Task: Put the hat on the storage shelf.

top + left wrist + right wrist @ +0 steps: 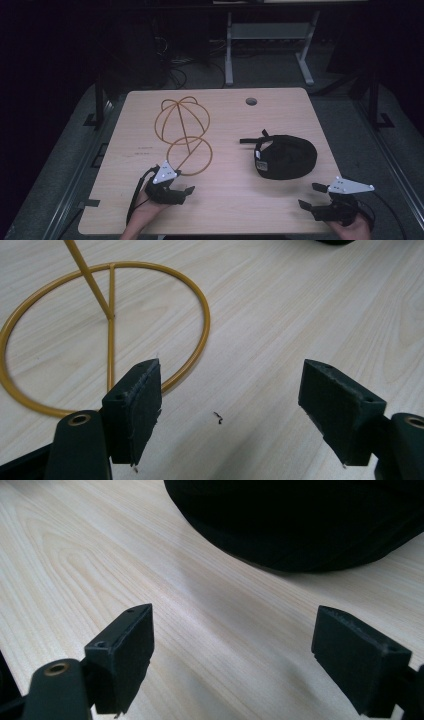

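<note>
Both hand-held grippers (186,191) (311,196) wide open

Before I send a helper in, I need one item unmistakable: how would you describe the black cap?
On the wooden table, look at the right half, opposite the yellow wire stand. The black cap lies there, ahead of the right tool: a dark, round, soft fabric thing with a strap sticking out, unlike the thin wire frame.

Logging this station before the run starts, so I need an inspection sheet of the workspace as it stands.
Surface: pale wood table, round hole near the far edge.
Job's things: gold wire stand at the left; black cap at the right, apart from it.
Clutter: small dark speck.
Grippers: left gripper open beside the stand's ring; right gripper open near the cap.
Cables: one cable trails from the left gripper.
Surroundings: dark room, grey frame behind.
</note>
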The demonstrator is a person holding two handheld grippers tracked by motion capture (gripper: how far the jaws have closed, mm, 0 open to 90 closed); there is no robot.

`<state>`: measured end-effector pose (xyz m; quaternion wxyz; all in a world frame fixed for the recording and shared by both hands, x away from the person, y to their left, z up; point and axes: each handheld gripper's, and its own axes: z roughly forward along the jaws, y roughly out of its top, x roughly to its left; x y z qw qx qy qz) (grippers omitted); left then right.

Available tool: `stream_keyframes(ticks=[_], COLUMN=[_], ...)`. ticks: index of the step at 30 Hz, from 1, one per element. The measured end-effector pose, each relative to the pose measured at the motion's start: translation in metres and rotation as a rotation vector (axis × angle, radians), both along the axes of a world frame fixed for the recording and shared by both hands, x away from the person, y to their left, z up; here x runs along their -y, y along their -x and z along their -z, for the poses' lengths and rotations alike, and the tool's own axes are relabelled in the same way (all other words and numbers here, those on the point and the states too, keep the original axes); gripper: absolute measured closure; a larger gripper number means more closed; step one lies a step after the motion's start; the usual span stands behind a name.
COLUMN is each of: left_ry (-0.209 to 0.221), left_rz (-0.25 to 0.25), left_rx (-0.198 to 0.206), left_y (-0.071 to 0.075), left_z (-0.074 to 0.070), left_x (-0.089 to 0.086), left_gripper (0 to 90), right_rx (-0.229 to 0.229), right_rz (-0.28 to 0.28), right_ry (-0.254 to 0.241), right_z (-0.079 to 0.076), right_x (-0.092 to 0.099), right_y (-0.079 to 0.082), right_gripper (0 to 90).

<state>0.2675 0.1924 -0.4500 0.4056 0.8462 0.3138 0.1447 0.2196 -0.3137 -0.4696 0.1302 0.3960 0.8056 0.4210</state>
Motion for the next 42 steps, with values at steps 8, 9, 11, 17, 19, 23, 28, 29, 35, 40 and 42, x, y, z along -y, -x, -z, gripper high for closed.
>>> stream_keyframes(ticks=[8, 9, 11, 17, 19, 23, 28, 29, 35, 40, 42], left_ry=[0.007, 0.004, 0.013, 0.023, 0.023, 0.029, 0.041, 0.036, 0.057, 0.056, 0.053], left_rz=[0.011, 0.018, 0.017, 0.042, 0.051, 0.076, 0.1, 0.107, 0.144, 0.182, 0.213], left_rx=[-0.008, -0.004, -0.004, -0.009, -0.015, -0.031, -0.034, -0.034, -0.034, -0.029, -0.019], left_y=[0.002, 0.003, 0.004, 0.007, 0.006, 0.005, 0.007, 0.008, 0.008, 0.007, 0.005], left_z=[-0.001, -0.002, -0.003, -0.004, -0.004, -0.004, -0.008, -0.009, -0.019, -0.026, -0.033], left_x=[-0.002, -0.002, -0.002, 0.004, 0.007, 0.016, 0.024, 0.025, 0.039, 0.052, 0.064], left_gripper=[25.4, 25.4, 25.5, 25.4, 25.3, 25.2, 24.6, 24.6, 23.9, 23.8, 23.9], right_rx=[0.0, 0.002, 0.002, 0.006, 0.008, 0.006, 0.01, 0.01, 0.011, 0.012, 0.013], right_rz=[0.019, 0.02, 0.021, 0.025, 0.021, 0.013, 0.014, 0.014, 0.018, 0.023, 0.023], right_ry=[-0.029, -0.029, -0.028, -0.033, -0.028, -0.025, -0.027, -0.027, -0.026, -0.03, -0.032], right_z=[-0.003, -0.003, -0.003, -0.003, -0.002, -0.002, -0.002, -0.002, -0.002, -0.001, -0.001], right_x=[0.001, 0.001, 0.001, 0.003, 0.003, 0.002, 0.001, 0.001, 0.002, 0.003, 0.004], right_y=[-0.002, -0.002, -0.002, -0.001, -0.001, -0.002, 0.0, 0.0, 0.0, 0.0, 0.001], right_gripper=[16.2, 16.2, 16.2, 16.2, 16.2, 16.2, 16.3, 16.3, 16.3, 16.3, 16.3])
